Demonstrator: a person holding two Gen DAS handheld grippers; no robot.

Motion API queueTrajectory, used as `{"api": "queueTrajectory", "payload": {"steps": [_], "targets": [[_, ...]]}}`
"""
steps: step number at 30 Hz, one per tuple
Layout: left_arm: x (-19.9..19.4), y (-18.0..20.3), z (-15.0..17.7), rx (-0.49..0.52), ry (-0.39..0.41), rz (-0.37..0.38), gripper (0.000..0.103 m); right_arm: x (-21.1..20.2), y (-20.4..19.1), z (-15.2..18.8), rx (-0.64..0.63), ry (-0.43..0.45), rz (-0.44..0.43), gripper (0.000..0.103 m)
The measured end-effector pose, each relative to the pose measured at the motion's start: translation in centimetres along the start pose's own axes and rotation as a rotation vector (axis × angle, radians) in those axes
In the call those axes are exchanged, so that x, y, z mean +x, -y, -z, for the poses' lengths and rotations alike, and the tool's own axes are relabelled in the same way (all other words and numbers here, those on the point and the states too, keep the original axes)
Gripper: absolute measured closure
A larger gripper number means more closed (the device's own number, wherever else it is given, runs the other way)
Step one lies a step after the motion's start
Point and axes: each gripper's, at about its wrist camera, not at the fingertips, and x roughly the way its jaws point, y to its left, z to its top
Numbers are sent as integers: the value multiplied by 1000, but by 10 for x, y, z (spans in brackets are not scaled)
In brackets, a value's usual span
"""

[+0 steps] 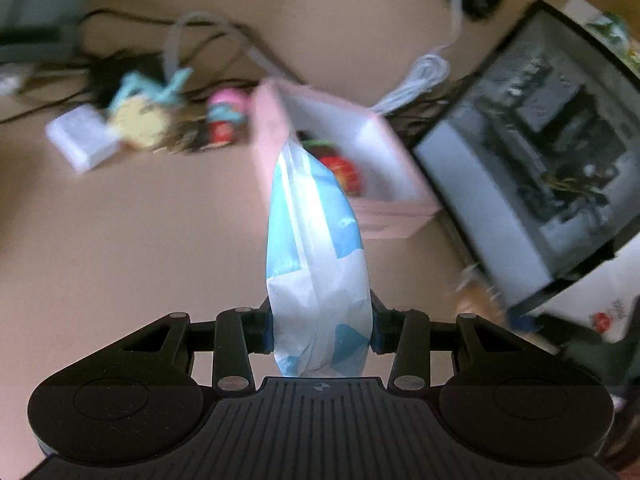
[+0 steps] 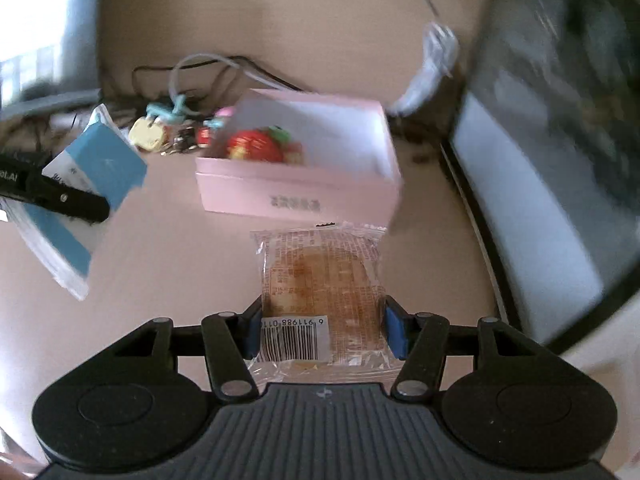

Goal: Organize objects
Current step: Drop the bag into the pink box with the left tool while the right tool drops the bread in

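Observation:
My left gripper (image 1: 322, 328) is shut on a blue-and-white packet (image 1: 316, 248), which sticks out toward an open pink box (image 1: 384, 216). In the right wrist view that same packet (image 2: 96, 164) hangs at the left in black fingers (image 2: 76, 202), left of the pink box (image 2: 296, 196). My right gripper (image 2: 320, 328) is shut on a clear-wrapped brown cake (image 2: 320, 280) with a barcode label, held just in front of the box. Inside the box lies a red strawberry-like toy (image 2: 256, 146).
Behind the box lie keys with charms (image 2: 160, 128), dark cables (image 1: 132, 56) and a white cable bundle (image 1: 420, 76). A white block (image 1: 82, 136) sits at the left. A dark-framed screen (image 1: 532, 152) stands to the right of the box. All rest on a tan tabletop (image 1: 140, 220).

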Motion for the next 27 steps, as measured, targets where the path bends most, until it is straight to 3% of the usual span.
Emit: {"api": "queueTrajectory", "payload": {"steps": [3,7,10,14,16,19,22,24,27], "targets": [[15,17,-18,18,12,-31,58,3,16,12,36,9,35,46],[38,43,-49,41,39,2,58,-4,35,22,87,37,6,46],[72,68,-76,50,57,14,57,-10,41,27,92,68,-3,46],[132,85,-103,-22,89,31,57,-2,47,26,106,69,-20,46],[168,85,-109,-49,87,-9,57,-1,48,27,102,70,-23,46],[207,81,-105,-72,-4,-142,56,-5,50,28,75,84,-21,46],[207,93,-98,28,-3,-186,56,-6,53,30,57,95,-17,46],[197,91,-97,0,14,-159,56,-3,57,28,54,89,-17,46],[165,90,-94,-37,107,-132,56,1,60,21,48,96,-5,46]]}}
